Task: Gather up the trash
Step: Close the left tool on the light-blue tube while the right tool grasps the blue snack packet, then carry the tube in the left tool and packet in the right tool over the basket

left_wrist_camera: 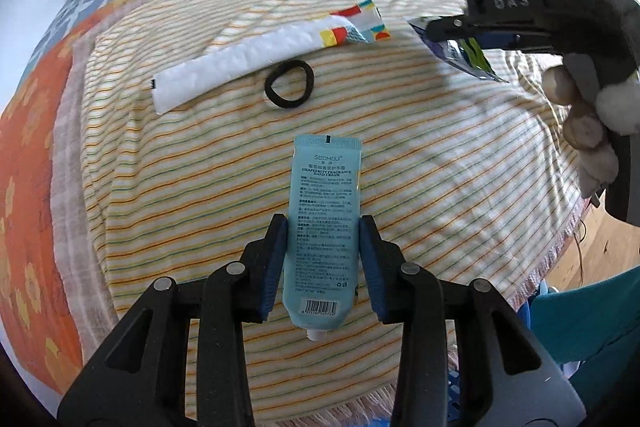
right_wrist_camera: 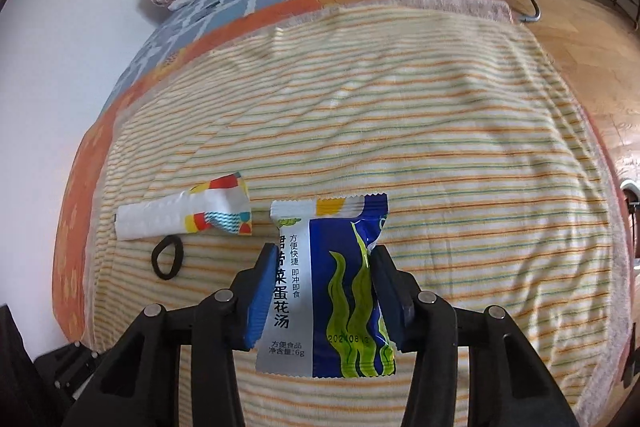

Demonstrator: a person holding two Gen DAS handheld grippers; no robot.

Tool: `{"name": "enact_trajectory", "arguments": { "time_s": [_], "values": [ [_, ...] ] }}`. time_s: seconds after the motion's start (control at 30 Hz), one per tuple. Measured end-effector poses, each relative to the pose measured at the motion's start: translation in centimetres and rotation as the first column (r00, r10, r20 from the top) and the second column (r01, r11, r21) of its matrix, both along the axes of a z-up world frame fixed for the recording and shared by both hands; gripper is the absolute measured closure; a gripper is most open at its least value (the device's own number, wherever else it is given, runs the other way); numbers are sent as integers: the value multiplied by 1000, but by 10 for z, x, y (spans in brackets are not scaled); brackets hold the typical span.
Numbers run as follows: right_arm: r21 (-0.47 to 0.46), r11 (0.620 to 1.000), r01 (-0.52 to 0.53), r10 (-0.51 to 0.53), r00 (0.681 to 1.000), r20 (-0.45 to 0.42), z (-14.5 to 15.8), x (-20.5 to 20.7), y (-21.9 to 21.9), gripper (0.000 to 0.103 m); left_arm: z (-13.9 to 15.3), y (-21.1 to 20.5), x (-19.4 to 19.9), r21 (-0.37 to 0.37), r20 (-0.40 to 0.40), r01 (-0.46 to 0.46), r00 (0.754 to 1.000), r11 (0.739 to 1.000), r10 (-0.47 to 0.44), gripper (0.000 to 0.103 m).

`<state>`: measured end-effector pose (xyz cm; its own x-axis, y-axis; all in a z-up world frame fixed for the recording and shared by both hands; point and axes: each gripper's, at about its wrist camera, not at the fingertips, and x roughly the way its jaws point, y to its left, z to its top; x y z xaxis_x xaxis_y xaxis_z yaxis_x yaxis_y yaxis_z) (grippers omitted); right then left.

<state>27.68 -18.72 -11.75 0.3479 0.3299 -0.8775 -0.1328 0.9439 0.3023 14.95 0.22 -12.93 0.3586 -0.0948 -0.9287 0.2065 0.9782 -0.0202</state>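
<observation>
Left tongs clamp my light, soft hand cream tube mid-body above the striped blanket, right tongs pinch a thin, slippery soup packet by its flat middle.

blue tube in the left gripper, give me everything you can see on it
The tube is a light blue, soft-looking plastic hand cream tube, printed with dark text and a barcode near its white nozzle. No cap shows. Crimped end points away from the camera, nozzle toward it. The left gripper's blue pads flank its lower half, above the striped blanket.
</observation>
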Motion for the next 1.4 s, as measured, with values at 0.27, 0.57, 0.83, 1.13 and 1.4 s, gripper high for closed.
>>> {"name": "enact_trajectory", "arguments": {
  "time_s": [0.27,0.57,0.83,1.13,1.4],
  "values": [
    [7,999,-42,42,997,67,33,-34,-7,54,30,-7,-34,2,54,-17,998,1000,17,67],
    [49,990,-133,127,985,114,63,-91,-8,54,54,-8,-75,-4,102,-16,995,1000,16,67],
    [57,970,-235,226,965,132,74,-154,-10,54,59,-12,-121,-16,111,-7,994,1000,9,67],
    [53,947,-316,308,944,121,63,-210,-13,54,47,-27,-159,-10,96,31,995,999,-30,67],
    [27,925,-379,376,923,85,41,-246,-8,54,30,-43,-179,-34,61,73,996,997,-71,67]
  ]
}}
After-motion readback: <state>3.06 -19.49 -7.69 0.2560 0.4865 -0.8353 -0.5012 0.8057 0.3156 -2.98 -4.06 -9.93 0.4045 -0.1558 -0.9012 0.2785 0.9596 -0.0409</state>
